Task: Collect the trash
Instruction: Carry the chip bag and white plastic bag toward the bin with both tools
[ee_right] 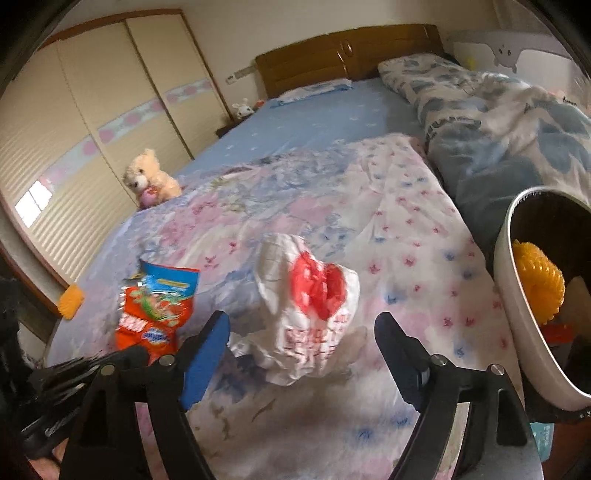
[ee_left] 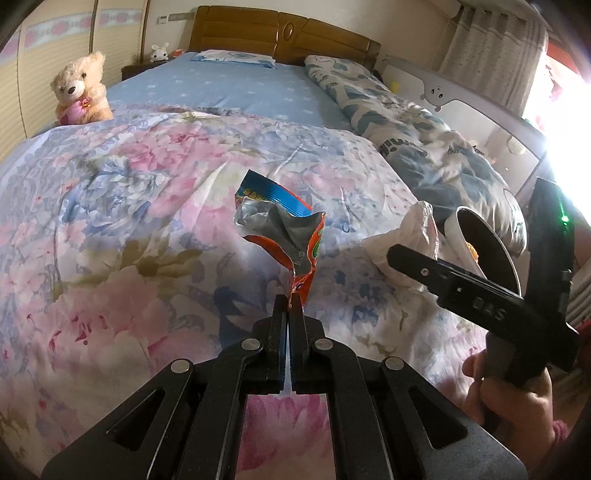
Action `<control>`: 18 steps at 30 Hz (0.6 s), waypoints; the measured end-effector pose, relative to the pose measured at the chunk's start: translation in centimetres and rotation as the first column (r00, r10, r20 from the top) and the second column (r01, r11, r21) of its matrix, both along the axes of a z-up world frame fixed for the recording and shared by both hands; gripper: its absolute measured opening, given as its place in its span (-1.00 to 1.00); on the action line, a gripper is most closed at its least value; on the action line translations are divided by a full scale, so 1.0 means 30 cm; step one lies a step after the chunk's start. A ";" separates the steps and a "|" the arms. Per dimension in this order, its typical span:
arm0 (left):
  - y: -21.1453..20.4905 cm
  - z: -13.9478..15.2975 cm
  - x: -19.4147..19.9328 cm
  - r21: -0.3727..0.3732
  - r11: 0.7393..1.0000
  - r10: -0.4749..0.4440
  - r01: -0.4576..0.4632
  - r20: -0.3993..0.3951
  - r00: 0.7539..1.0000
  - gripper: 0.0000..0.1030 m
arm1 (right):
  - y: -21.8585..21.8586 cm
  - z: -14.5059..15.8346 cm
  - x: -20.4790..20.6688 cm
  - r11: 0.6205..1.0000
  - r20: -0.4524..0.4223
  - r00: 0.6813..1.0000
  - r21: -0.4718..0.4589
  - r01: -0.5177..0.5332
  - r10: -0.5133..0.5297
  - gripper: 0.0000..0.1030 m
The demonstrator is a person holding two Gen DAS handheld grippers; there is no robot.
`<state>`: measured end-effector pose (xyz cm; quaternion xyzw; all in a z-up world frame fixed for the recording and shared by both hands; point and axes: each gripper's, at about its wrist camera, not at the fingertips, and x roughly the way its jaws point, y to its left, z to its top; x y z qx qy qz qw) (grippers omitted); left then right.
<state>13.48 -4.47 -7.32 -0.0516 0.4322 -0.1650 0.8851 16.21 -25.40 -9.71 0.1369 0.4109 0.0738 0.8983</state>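
Observation:
My left gripper (ee_left: 288,301) is shut on the bottom corner of an orange and blue snack wrapper (ee_left: 280,221), which stands up above the floral quilt (ee_left: 129,221). The same wrapper (ee_right: 155,310) shows at the left of the right wrist view. My right gripper (ee_right: 303,325) is open, and a crumpled white plastic bag with red print (ee_right: 310,306) lies on the quilt between its fingers, the pads not pressing it. From the left wrist view, one right finger (ee_left: 417,264) reaches beside that bag (ee_left: 406,236). A white bin (ee_right: 524,343) leans at the right, with a yellow item (ee_right: 539,291) inside.
A teddy bear (ee_left: 79,88) sits at the bed's far left edge. A rolled blue-patterned duvet (ee_left: 406,122) runs along the right side. The wooden headboard (ee_left: 284,33) is at the back, a wardrobe (ee_right: 92,129) to the left. A hand (ee_left: 509,398) holds the right gripper.

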 end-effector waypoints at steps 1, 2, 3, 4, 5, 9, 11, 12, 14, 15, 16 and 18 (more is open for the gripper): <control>0.000 0.000 -0.001 0.001 1.000 0.000 0.000 0.000 1.000 -0.99 | -0.001 -0.007 0.005 1.000 -0.015 1.000 0.009 -0.009 0.009 0.28; 0.001 0.001 -0.002 0.001 1.000 0.000 0.000 0.002 1.000 -0.99 | 0.000 -0.011 0.008 1.000 -0.023 1.000 0.009 -0.016 0.016 -0.01; 0.000 0.000 -0.002 0.000 1.000 0.000 0.000 0.002 1.000 -0.99 | 0.002 -0.013 0.005 1.000 -0.026 1.000 -0.001 -0.017 0.017 -0.18; -0.001 0.000 -0.003 0.001 1.000 0.000 0.000 0.005 1.000 -0.99 | 0.001 -0.012 -0.001 1.000 -0.023 1.000 -0.006 -0.015 0.015 -0.20; -0.002 0.002 -0.006 0.003 1.000 -0.001 0.001 0.008 1.000 -0.99 | 0.001 -0.009 -0.009 1.000 -0.016 1.000 -0.005 -0.015 0.015 -0.27; -0.006 0.013 -0.016 0.009 1.000 -0.004 0.004 0.017 1.000 -0.99 | 0.003 0.005 -0.047 1.000 0.007 1.000 0.006 -0.026 0.026 -0.32; -0.010 0.021 -0.024 0.017 1.000 -0.008 0.008 0.025 1.000 -0.99 | 0.006 0.016 -0.070 0.999 0.021 0.999 0.010 -0.031 0.031 -0.32; -0.013 0.024 -0.028 0.018 1.000 -0.010 0.010 0.027 1.000 -0.99 | 0.006 0.023 -0.082 0.999 0.030 0.999 0.013 -0.032 0.032 -0.32; -0.020 0.031 -0.033 0.022 1.000 -0.016 0.015 0.032 0.999 -0.99 | 0.003 0.039 -0.105 0.999 0.046 0.999 0.018 -0.031 0.030 -0.32; -0.024 0.034 -0.037 0.023 1.000 -0.019 0.018 0.034 0.999 -0.99 | 0.001 0.046 -0.111 0.999 0.050 0.998 0.021 -0.031 0.030 -0.32; -0.029 0.037 -0.039 0.024 0.999 -0.023 0.023 0.036 0.999 -0.99 | -0.002 0.056 -0.120 0.999 0.056 0.998 0.026 -0.031 0.030 -0.32; -0.046 0.044 -0.050 0.033 0.999 -0.034 0.033 0.042 0.999 -0.99 | -0.007 0.073 -0.142 0.999 0.070 0.997 0.028 -0.029 0.027 -0.32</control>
